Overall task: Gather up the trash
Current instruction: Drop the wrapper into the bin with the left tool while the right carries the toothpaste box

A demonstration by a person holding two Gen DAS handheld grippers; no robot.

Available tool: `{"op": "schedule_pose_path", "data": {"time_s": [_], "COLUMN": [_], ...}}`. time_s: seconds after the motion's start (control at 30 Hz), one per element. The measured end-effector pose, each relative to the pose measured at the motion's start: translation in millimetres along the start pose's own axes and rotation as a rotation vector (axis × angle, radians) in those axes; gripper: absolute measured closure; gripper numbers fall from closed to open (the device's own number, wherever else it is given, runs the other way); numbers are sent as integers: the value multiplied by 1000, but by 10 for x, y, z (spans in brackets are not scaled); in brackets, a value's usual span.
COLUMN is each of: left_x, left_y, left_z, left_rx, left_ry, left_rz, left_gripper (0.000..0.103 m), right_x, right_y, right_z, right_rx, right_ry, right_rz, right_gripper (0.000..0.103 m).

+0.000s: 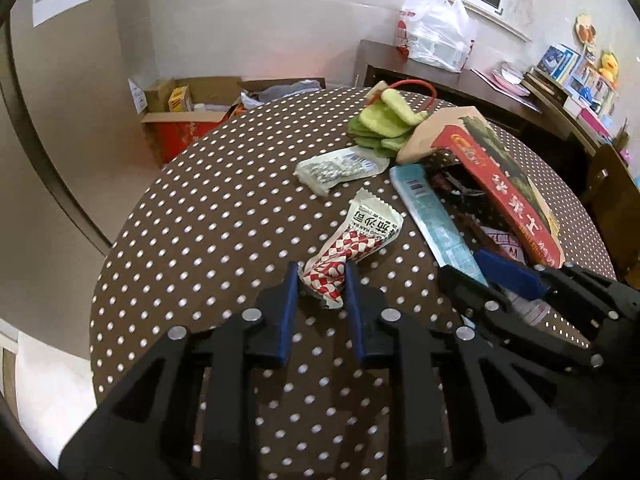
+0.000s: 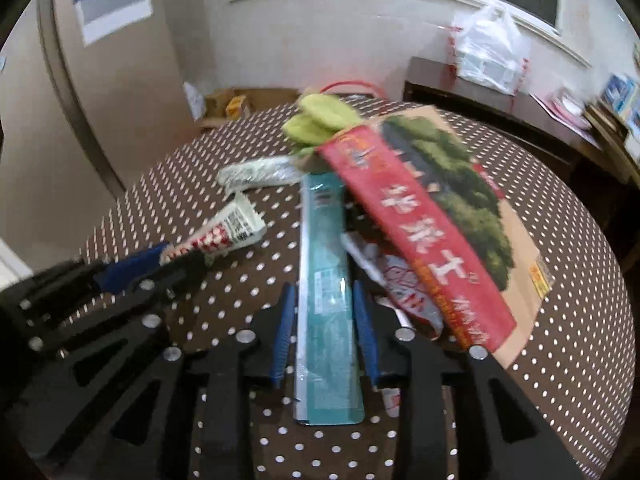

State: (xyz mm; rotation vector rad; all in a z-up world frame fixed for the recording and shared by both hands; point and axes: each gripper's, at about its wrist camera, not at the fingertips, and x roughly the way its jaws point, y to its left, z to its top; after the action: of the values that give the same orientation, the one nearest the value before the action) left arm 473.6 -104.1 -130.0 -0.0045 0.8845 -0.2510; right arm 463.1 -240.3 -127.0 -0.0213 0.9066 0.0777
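Observation:
A red-and-white checked snack wrapper (image 1: 352,240) lies on the polka-dot table (image 1: 224,216). My left gripper (image 1: 322,276) has its blue pads on either side of the wrapper's near end and looks closed on it; it also shows in the right wrist view (image 2: 224,232). A long teal package (image 2: 326,300) lies between the fingers of my right gripper (image 2: 325,300), which sit close along its sides. A red and green cardboard box (image 2: 436,216) lies open on its side with wrappers inside. A clear plastic wrapper (image 1: 340,168) lies farther back.
Green gloves (image 1: 384,124) and a red cord lie at the far side of the table. Cardboard boxes (image 1: 188,116) stand on the floor behind. A white plastic bag (image 1: 436,32) sits on a dark sideboard at the right, beside shelves of small items.

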Motion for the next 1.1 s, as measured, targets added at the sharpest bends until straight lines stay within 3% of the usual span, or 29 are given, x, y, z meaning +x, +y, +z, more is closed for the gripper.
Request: {"op": "schedule_pose_path", "data": {"time_s": [0.27, 0.57, 0.83, 1.1], "left_x": [-170, -572, -1089, -1551], "left_y": [34, 248, 640, 1179], "left_z": [-74, -287, -636, -1038], "left_rx": [-11, -39, -104, -181], "left_ry": [-8, -51, -118, -184], "left_rz": [-30, -47, -49, -21], "left_gripper": [81, 81, 81, 81], "right_x": [-72, -513, -959, -1289], "right_y": [59, 250, 676, 1340], "right_z": [-86, -338, -551, -754], "right_rx": [-30, -15, -46, -101], "right_ry": [1, -52, -101, -146], "right_rz": [-3, 67, 149, 257], "right_gripper": [81, 82, 82, 82]}}
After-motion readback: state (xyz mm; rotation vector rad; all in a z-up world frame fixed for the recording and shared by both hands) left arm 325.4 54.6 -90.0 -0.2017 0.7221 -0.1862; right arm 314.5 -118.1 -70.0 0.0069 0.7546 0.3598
